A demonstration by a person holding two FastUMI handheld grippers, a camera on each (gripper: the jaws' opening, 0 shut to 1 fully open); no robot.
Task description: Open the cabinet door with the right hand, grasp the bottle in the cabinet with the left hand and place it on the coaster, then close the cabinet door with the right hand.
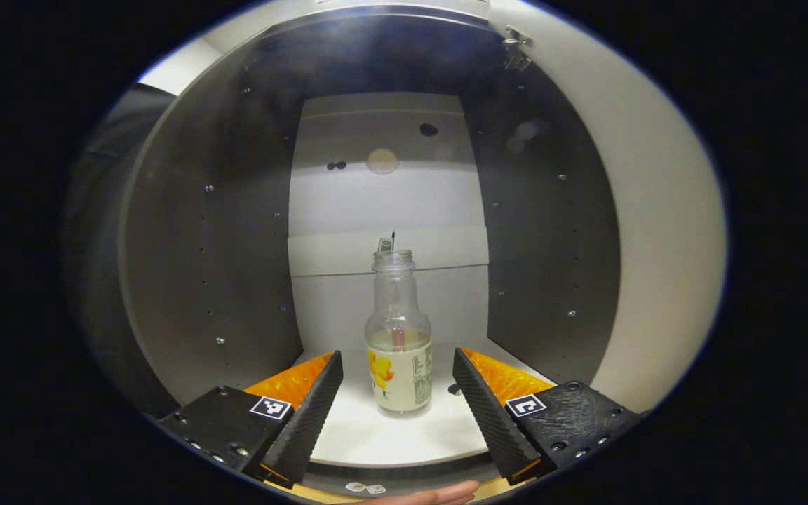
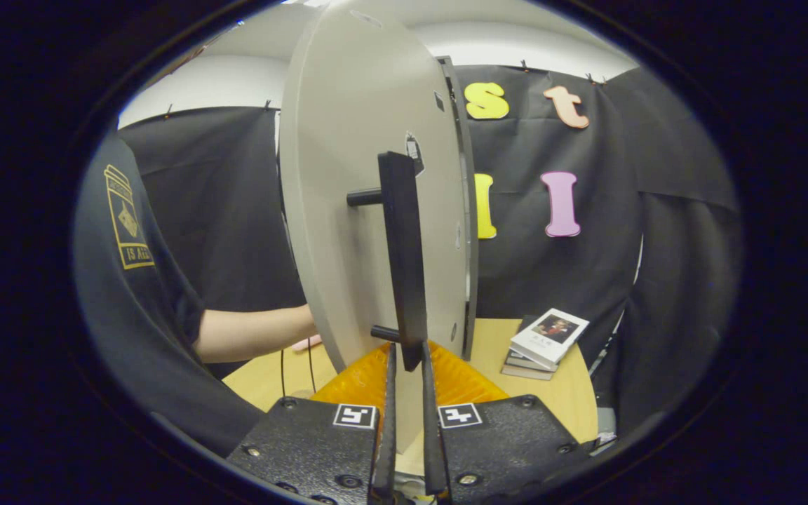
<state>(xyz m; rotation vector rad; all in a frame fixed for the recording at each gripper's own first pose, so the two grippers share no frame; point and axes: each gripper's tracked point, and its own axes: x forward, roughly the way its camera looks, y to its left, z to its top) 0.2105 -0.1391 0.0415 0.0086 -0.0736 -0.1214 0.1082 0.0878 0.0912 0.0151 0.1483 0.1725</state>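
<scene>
In the left gripper view, a clear glass bottle [image 1: 398, 337] with a flowered label and no cap stands upright on the white cabinet floor [image 1: 376, 435]. My left gripper [image 1: 398, 372] is open at the cabinet's mouth, its fingers on either side of the bottle and apart from it. In the right gripper view, the grey cabinet door [image 2: 362, 210] stands swung open. My right gripper [image 2: 407, 365] is shut on the lower end of the door's black bar handle [image 2: 400, 259].
Dark cabinet side walls [image 1: 221, 245] with peg holes flank the bottle, with a white back panel [image 1: 383, 203] behind. A stack of books [image 2: 543, 344] lies on the wooden table [image 2: 572, 393] right of the door. A person's arm [image 2: 257, 333] reaches behind the door.
</scene>
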